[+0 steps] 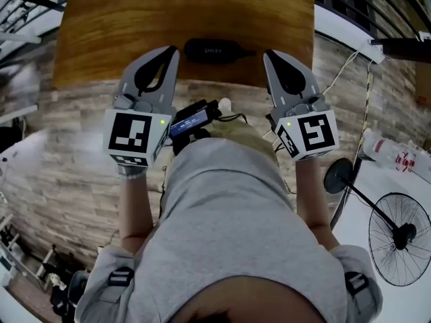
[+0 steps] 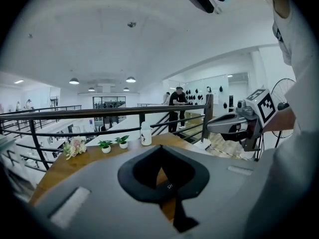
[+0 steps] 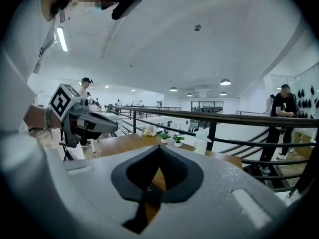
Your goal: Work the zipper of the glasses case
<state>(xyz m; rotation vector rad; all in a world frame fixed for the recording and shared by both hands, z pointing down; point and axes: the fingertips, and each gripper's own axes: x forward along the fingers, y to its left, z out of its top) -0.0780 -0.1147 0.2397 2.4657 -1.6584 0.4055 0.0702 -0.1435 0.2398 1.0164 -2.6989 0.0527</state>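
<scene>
The black glasses case [image 1: 213,50] lies on the wooden table [image 1: 121,39] near its front edge, closed as far as I can tell. My left gripper [image 1: 173,50] is held just left of the case with its jaws together and nothing between them. Just right of the case, my right gripper [image 1: 268,54] is likewise shut and empty. Neither touches the case. In the left gripper view the closed jaws [image 2: 160,147] fill the foreground, and a dark sliver of the case [image 2: 168,185] shows through their gap. The right gripper view shows its own shut jaws [image 3: 159,147] over the table.
Two small potted plants [image 2: 105,146], a white bottle [image 2: 145,133] and a flower bunch [image 2: 75,146] stand at the table's far side by a black railing [image 2: 99,114]. A floor fan [image 1: 397,237] stands at my right. People stand in the background [image 2: 177,108].
</scene>
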